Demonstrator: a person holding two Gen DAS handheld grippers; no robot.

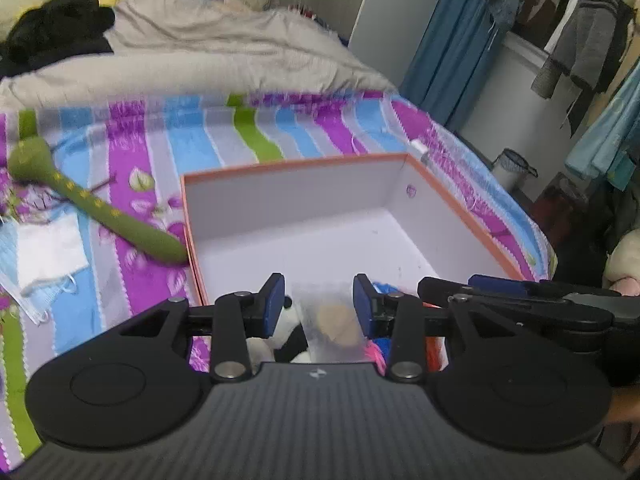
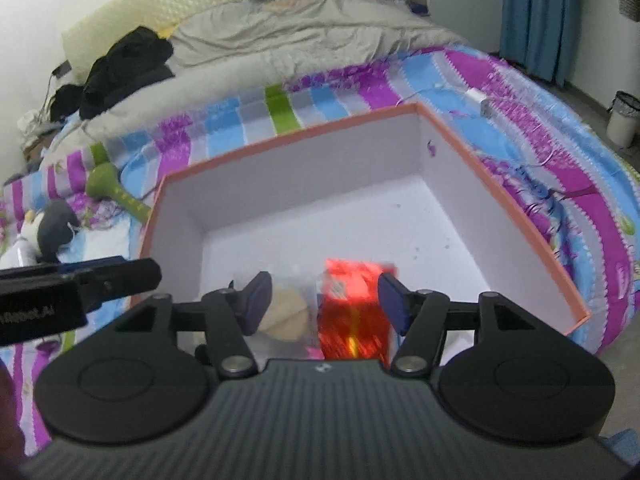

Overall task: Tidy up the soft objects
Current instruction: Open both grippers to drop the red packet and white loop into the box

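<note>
An orange-rimmed white box (image 1: pixel 400 160) lies open on the striped bedspread; it also shows in the right wrist view (image 2: pixel 416 108). My left gripper (image 1: pixel 320 308) is open over its near end, above a clear bag holding a tan soft item (image 1: pixel 336 320), a black-and-white plush (image 1: pixel 294 340) and blue and pink yarn (image 1: pixel 380 344). My right gripper (image 2: pixel 324 300) is open above a red packet (image 2: pixel 354 312) and the tan bagged item (image 2: pixel 286 312) inside the box. A green plush snake (image 1: pixel 96 208) lies left of the box. A penguin plush (image 2: pixel 48 228) lies farther left.
A white cloth and face masks (image 1: pixel 44 252) lie on the bedspread at left. A grey duvet (image 1: pixel 200 48) and black clothes (image 1: pixel 56 28) cover the far bed. A bin (image 2: pixel 622 116), blue curtain (image 2: pixel 536 12) and hanging clothes (image 1: pixel 580 32) stand at the right.
</note>
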